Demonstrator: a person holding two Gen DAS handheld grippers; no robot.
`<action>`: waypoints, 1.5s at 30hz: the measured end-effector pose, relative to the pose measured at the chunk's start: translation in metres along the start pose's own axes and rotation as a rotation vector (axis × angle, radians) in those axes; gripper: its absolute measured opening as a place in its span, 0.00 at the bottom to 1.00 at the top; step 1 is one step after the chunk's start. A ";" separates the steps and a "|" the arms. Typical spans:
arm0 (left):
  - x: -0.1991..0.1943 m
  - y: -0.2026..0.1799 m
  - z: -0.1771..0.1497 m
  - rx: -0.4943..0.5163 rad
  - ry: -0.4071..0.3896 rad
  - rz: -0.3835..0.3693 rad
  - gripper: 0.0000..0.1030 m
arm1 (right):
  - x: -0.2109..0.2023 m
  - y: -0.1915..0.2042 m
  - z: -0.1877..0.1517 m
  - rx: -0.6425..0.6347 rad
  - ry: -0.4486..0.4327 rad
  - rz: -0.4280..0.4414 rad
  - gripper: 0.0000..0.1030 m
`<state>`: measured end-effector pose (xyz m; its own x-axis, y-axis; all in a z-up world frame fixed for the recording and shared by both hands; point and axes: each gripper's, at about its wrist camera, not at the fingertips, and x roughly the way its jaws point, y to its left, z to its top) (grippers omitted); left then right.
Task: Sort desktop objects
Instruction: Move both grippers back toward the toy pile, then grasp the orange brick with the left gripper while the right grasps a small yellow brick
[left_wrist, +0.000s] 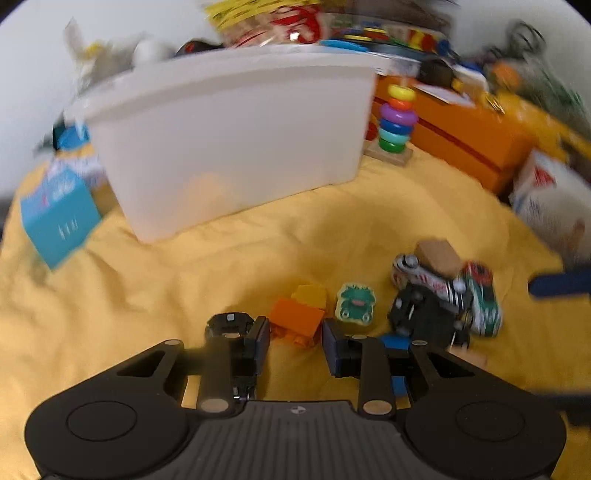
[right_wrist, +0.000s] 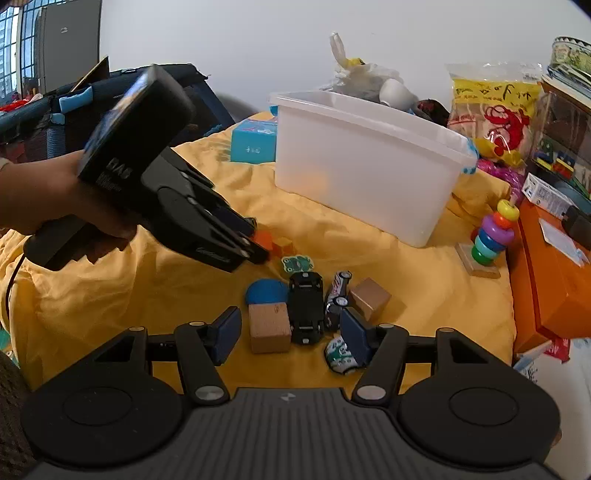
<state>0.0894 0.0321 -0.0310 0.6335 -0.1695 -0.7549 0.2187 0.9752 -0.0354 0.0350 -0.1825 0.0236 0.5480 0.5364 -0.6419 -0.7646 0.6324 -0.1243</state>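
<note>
My left gripper (left_wrist: 295, 338) is open, its pads on either side of an orange brick (left_wrist: 297, 321) on the yellow cloth, with a yellow brick (left_wrist: 310, 295) just behind. A green frog tile (left_wrist: 355, 304) lies to its right. In the right wrist view the left gripper (right_wrist: 255, 245) reaches down to the orange brick (right_wrist: 264, 238). My right gripper (right_wrist: 290, 334) is open and empty, low over a wooden block (right_wrist: 269, 326) and an overturned black toy car (right_wrist: 306, 306). A white bin (right_wrist: 365, 162) stands behind.
A blue half-disc (right_wrist: 266, 291), a striped toy car (right_wrist: 338, 293), a brown cube (right_wrist: 370, 297) and a green-white car (right_wrist: 340, 356) lie close by. A ring stacker (right_wrist: 491, 236), an orange box (right_wrist: 546, 280) and a blue box (right_wrist: 254, 142) border the cloth.
</note>
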 end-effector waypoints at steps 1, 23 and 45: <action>0.000 0.002 0.000 -0.026 -0.002 -0.005 0.33 | 0.000 0.001 0.001 -0.007 -0.005 0.003 0.60; -0.089 -0.031 -0.077 0.486 0.142 0.168 0.41 | 0.015 0.010 0.015 -0.059 0.014 0.084 0.61; -0.125 0.032 -0.102 -0.415 -0.016 0.130 0.42 | 0.092 -0.017 0.067 -0.039 0.082 0.101 0.30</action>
<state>-0.0586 0.0990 -0.0045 0.6481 -0.0406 -0.7604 -0.1783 0.9627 -0.2033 0.1211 -0.1061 0.0177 0.4392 0.5476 -0.7122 -0.8279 0.5545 -0.0842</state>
